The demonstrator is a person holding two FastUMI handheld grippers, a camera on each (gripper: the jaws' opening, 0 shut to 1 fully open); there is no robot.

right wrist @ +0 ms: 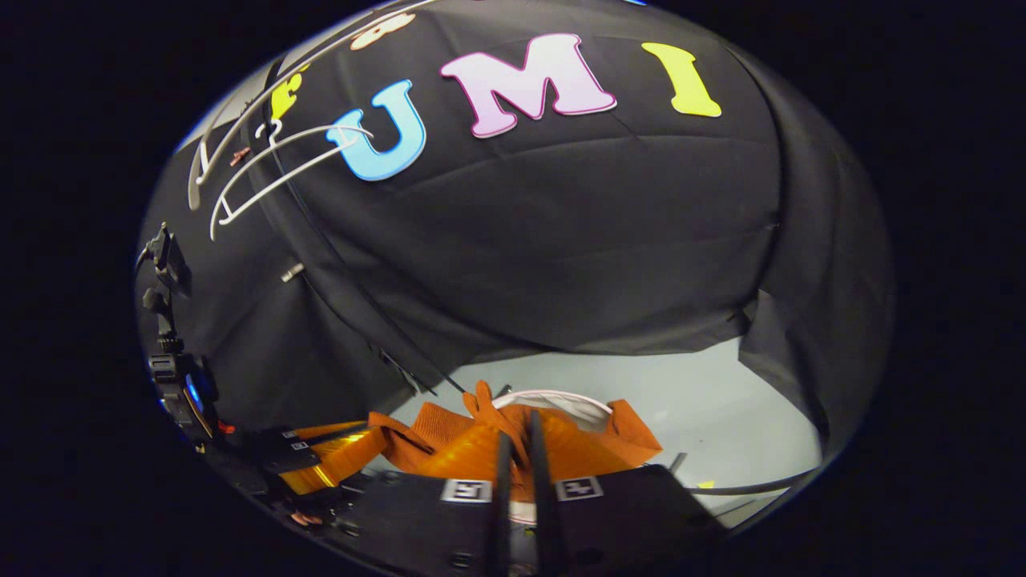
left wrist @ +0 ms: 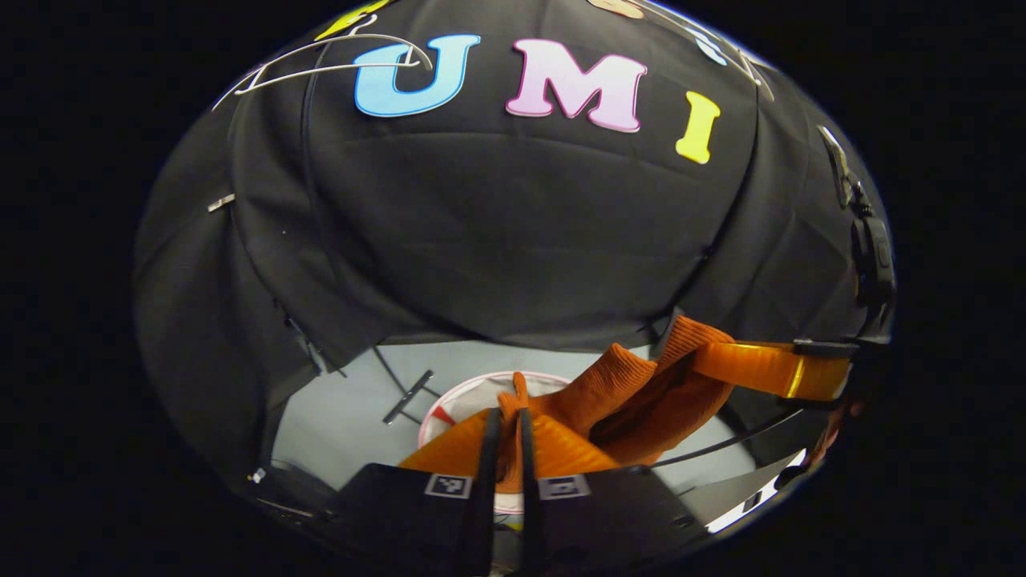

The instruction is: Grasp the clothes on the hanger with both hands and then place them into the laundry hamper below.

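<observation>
Black cloth walls close in the booth on all sides, with a pale grey floor (right wrist: 721, 409) below and a bare white hanger (right wrist: 272, 164) hanging high on the wall to the side. Both my tools are pinched nearly shut on the orange knitted garment (left wrist: 617, 401): the left tool (left wrist: 506, 449) has a fold of it squeezed between its fingers, and the right tool (right wrist: 517, 465) holds another bunched fold the same way. The garment hangs slung between the two, off the hanger, directly over the round white-rimmed laundry hamper (left wrist: 481, 385) on the floor; in the left gripper view I can see my other tool off to the right with cloth trailing from it. I judge the knit to be light, soft and floppy, with a ribbed surface that should not slip easily, so pinching gathered folds near the shoulders seems the right hold. Its loose ends will sag and could catch on the hamper rim, so I would bring both tools together over the middle of the opening before letting go. Open room lies all around the hamper; the cloth wall behind and a thin dark cable (right wrist: 753, 487) on the floor are the only things near.
</observation>
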